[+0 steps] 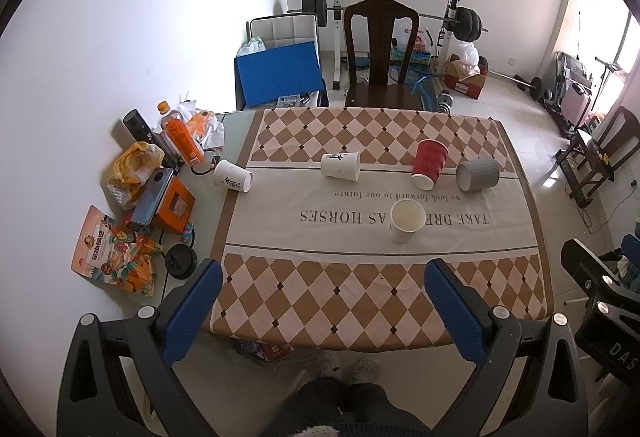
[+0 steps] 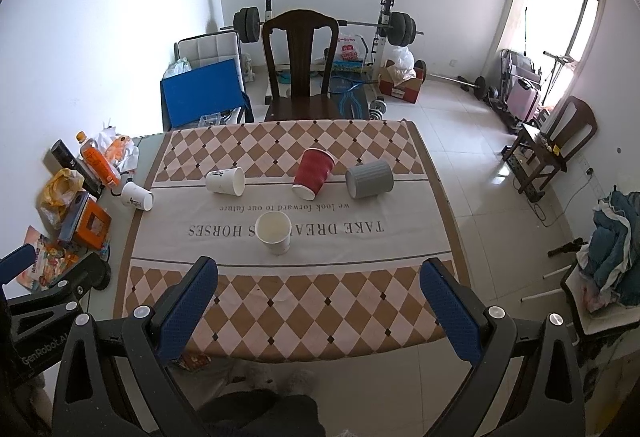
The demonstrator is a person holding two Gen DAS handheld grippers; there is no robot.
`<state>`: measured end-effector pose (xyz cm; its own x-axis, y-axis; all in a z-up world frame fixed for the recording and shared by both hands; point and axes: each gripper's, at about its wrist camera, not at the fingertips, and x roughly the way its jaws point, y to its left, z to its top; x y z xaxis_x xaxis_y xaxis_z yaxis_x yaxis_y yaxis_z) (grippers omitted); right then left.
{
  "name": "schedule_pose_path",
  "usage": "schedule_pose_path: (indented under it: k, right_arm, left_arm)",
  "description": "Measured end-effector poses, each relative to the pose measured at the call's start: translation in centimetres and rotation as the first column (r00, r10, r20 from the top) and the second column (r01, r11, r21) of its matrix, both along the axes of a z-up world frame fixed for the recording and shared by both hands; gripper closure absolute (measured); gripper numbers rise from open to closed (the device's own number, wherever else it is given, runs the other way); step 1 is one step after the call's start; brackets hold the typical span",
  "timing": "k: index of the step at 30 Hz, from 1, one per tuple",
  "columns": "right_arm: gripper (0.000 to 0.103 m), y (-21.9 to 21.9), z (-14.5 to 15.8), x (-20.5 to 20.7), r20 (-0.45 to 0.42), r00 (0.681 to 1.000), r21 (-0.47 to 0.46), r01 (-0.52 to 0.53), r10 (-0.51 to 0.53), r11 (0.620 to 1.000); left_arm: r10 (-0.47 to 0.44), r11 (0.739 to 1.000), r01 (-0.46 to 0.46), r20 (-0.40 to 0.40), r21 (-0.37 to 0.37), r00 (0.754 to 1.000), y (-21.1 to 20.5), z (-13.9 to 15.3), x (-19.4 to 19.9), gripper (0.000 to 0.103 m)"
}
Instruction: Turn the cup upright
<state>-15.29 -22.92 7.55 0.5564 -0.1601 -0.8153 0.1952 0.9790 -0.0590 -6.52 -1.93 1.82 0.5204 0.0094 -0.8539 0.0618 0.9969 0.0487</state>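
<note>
Nearest: both hand-held grippers, left [image 1: 322,295] and right [image 2: 318,291], spread wide, holding nothing, poised above the bench [image 2: 280,301] near edge. Beyond, on their sides: grey ribbed cup [image 2: 369,179], red paper cup [image 2: 313,175], two white paper cups [image 2: 226,181] [image 2: 137,196]; one white cup [image 2: 273,232] already upright. Approach stage, probably; next, reaching forward to a tipped cup.

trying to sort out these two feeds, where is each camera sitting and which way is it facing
Left wrist view: sits on the left gripper, held above the near table edge, facing across the tablecloth toward the wooden chair; its blue fingers stand wide apart, the person's legs below, the right gripper's body at the right edge.
Right wrist view: sits on the right gripper, facing the same way from further right; blue fingers apart, left gripper at the left edge.
Shared: an upright white paper cup, and red cup, grey cup and two white cups lying down.
</note>
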Motion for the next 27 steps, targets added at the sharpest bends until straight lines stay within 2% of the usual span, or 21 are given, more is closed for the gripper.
schedule_pose_path:
  k: [27]
  right_arm:
    - [0.001, 0.33, -0.37, -0.37, 0.005, 1.0, -0.002, 0.004, -0.004, 1.0]
  left_arm:
    - [0.001, 1.0, -0.001, 0.002, -0.006, 1.0, 0.25, -0.07, -0.13, 0.0]
